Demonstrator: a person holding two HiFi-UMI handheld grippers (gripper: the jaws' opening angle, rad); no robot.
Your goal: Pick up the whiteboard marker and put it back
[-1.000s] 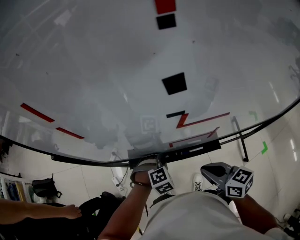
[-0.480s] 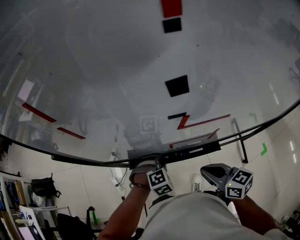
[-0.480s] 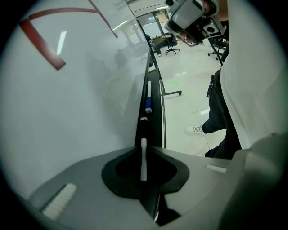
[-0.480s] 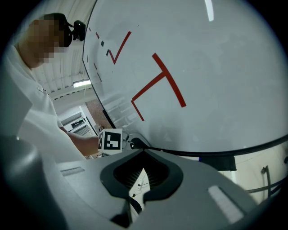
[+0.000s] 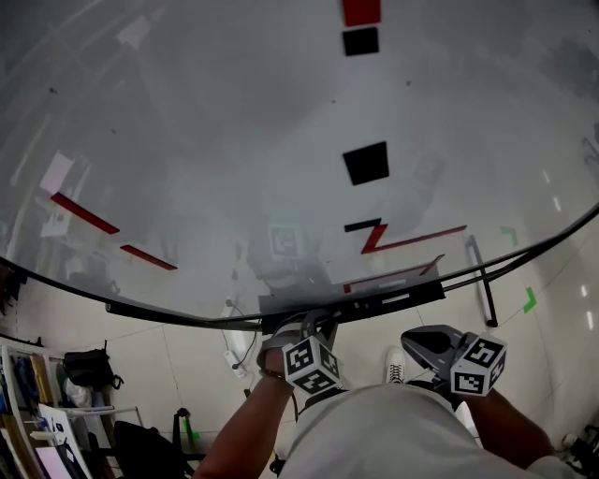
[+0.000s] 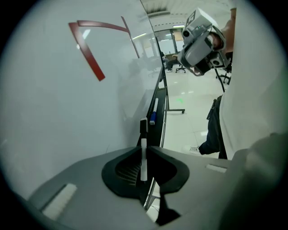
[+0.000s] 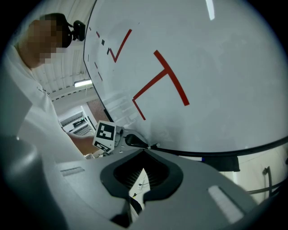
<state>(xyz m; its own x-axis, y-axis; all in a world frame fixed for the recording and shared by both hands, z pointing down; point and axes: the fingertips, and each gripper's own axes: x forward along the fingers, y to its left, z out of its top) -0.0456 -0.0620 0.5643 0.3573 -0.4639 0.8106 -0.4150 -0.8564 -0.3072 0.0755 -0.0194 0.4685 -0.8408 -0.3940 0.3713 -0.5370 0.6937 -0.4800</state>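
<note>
A whiteboard marker (image 6: 143,155), white-bodied with a black cap, stands upright between the jaws of my left gripper (image 6: 144,148), which is shut on it. It sits just above the black tray (image 6: 158,105) along the bottom edge of the whiteboard (image 6: 58,112). In the head view my left gripper (image 5: 301,326) reaches up to the tray (image 5: 374,304) at the middle. My right gripper (image 5: 416,341) hangs back to its right, below the tray. The right gripper (image 7: 145,152) is shut with nothing in it.
Another marker with a blue end (image 6: 152,118) lies farther along the tray. The whiteboard (image 5: 234,140) carries red lines, black squares (image 5: 365,164) and a red square (image 5: 360,11). A black stand leg (image 5: 482,281) is at the right. A bag (image 5: 89,370) and shelves sit at the lower left.
My left gripper has shifted slightly left along the tray. The person's arm and the dark bag at the lower left a second ago are gone. The right gripper has not moved.
</note>
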